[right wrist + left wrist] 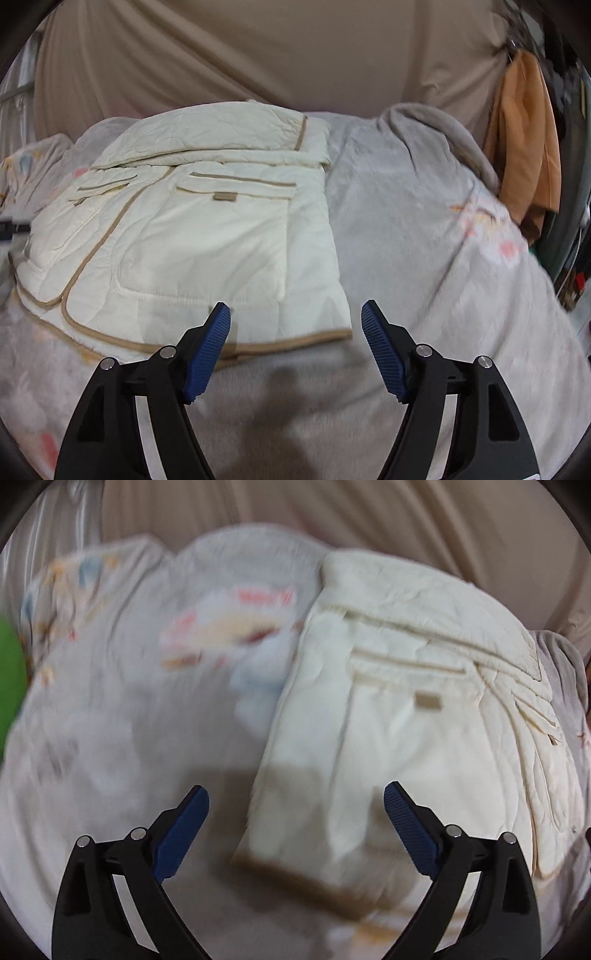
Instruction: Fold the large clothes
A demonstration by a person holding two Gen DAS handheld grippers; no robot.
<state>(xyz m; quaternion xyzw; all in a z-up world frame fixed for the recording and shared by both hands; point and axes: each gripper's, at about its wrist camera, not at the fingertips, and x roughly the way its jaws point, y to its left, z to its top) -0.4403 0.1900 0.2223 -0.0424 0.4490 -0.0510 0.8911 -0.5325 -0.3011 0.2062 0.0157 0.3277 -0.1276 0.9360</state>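
A cream quilted jacket [207,229] with tan trim and flap pockets lies partly folded on a pale printed blanket [424,258]. It fills the right half of the left wrist view [399,709], which is blurred. My left gripper [295,801] is open and empty, hovering over the jacket's near left edge and hem. My right gripper [295,317] is open and empty, just above the jacket's near right hem corner. Neither touches the cloth.
A beige curtain [258,55] hangs behind the bed. An orange garment [524,147] hangs at the right with clutter beyond it. A green object [9,672] shows at the left edge of the left wrist view.
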